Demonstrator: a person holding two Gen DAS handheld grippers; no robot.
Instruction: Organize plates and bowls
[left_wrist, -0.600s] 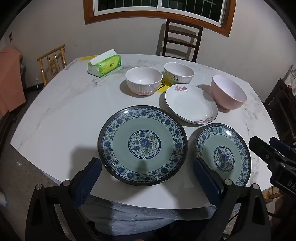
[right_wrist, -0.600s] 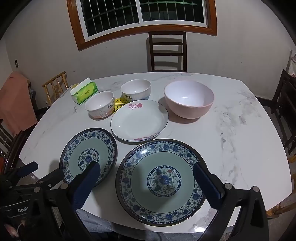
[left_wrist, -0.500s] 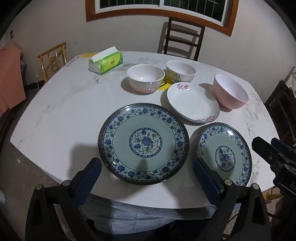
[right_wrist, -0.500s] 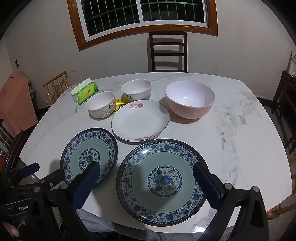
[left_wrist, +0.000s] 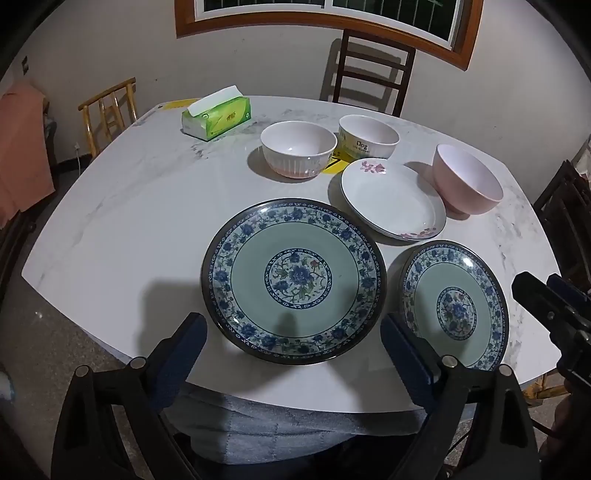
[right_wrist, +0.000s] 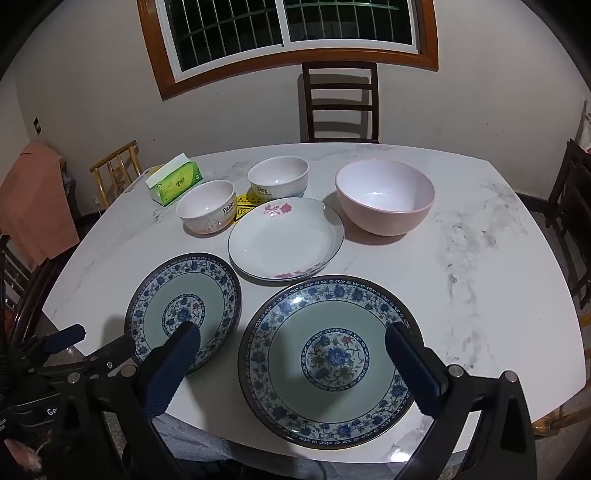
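Observation:
Two blue-flowered plates lie side by side at the table's near edge. My left gripper hovers open over the left plate, nothing between its fingers. My right gripper hangs open above the right plate, which also shows as the right plate in the left wrist view; the left plate lies beside it. Behind them lie a white plate with pink flowers, a pink bowl, a ribbed white bowl and a second white bowl.
A green tissue box stands at the far left of the marble table. A dark chair stands behind the table and a bamboo chair to its left. A person's grey-clad lap sits under the near edge.
Both views have shifted only slightly. The grippers stay open and no dish has moved.

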